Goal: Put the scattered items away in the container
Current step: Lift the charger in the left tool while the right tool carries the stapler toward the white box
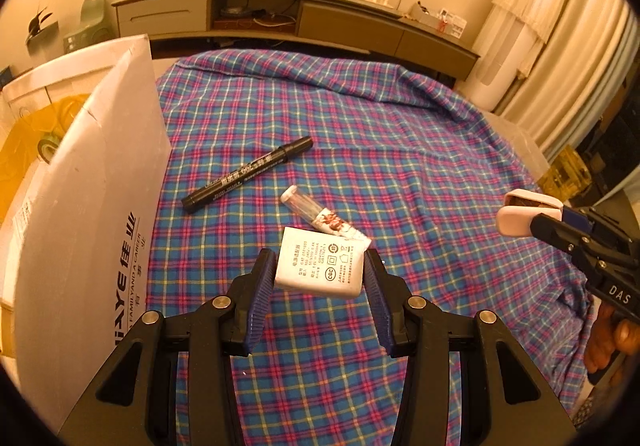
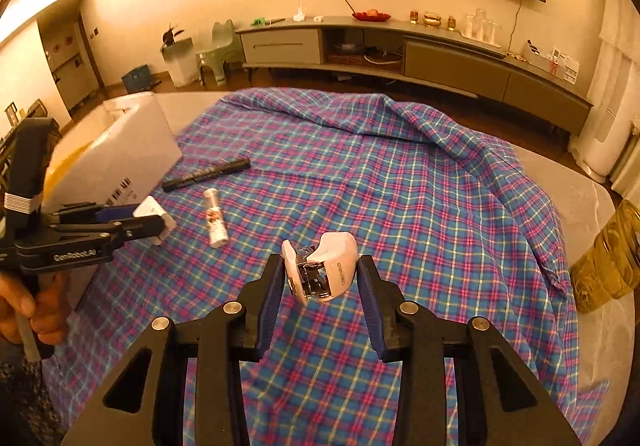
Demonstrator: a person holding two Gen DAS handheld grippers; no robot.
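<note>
- Left wrist view: my left gripper [image 1: 319, 272] has its 2 blue ribbed pads clamped on the sides of a white rectangular power adapter [image 1: 320, 264] with grey printed text, held off the blue-and-pink plaid cloth [image 1: 400, 150].
- Right wrist view: my right gripper [image 2: 320, 282] is set narrower, its pads pinching a small pale pink stapler [image 2: 320, 270] with a shiny metal core, tilted and clear of the cloth.
- I see a black marker pen [image 1: 248, 174] lying flat on the cloth, near the white cardboard box [image 1: 92, 206] standing at the cloth's left edge.
- I see a small clear tube with a red-and-white label [image 1: 320, 216] lying on the cloth between the marker and the adapter.
- Yellow plastic [image 1: 28, 150] shows inside the box.
- A hand [image 2: 36, 306] grips the left tool's handle.
</note>
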